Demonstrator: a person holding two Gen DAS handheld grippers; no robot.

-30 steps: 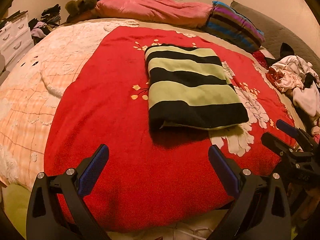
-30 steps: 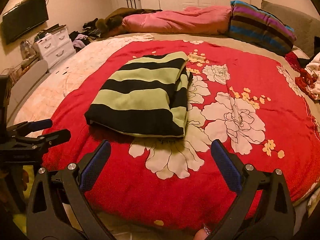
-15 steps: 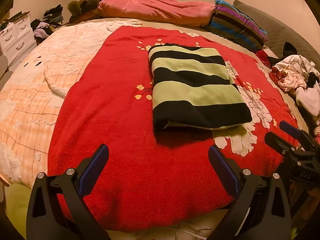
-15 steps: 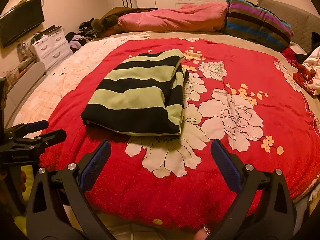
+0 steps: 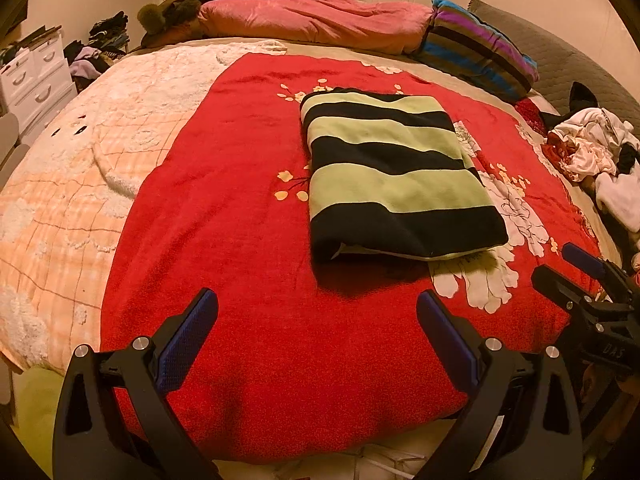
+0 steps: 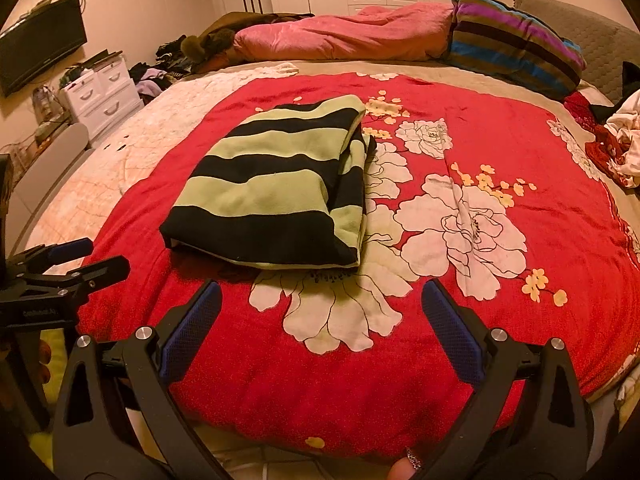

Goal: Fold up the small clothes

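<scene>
Both cameras nudged slightly nearer the folded striped garment (image 5: 394,176), left gripper (image 5: 316,316) and right gripper (image 6: 320,308) spread wide, empty, above red blanket (image 5: 240,240)

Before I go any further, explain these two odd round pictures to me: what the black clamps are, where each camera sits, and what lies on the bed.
No robot here: a person holds a black two-finger tool in each hand. Each tool carries a wide-angle camera looking along its blue-padded fingers. One picture comes from the left tool, the other from the right tool; each also glimpses the other tool at its edge. Both tools are open and hold nothing. On the red flowered blanket lies a folded green-and-black striped garment, touched by neither tool. A heap of unfolded white and red clothes waits at the bed's right side.
</scene>
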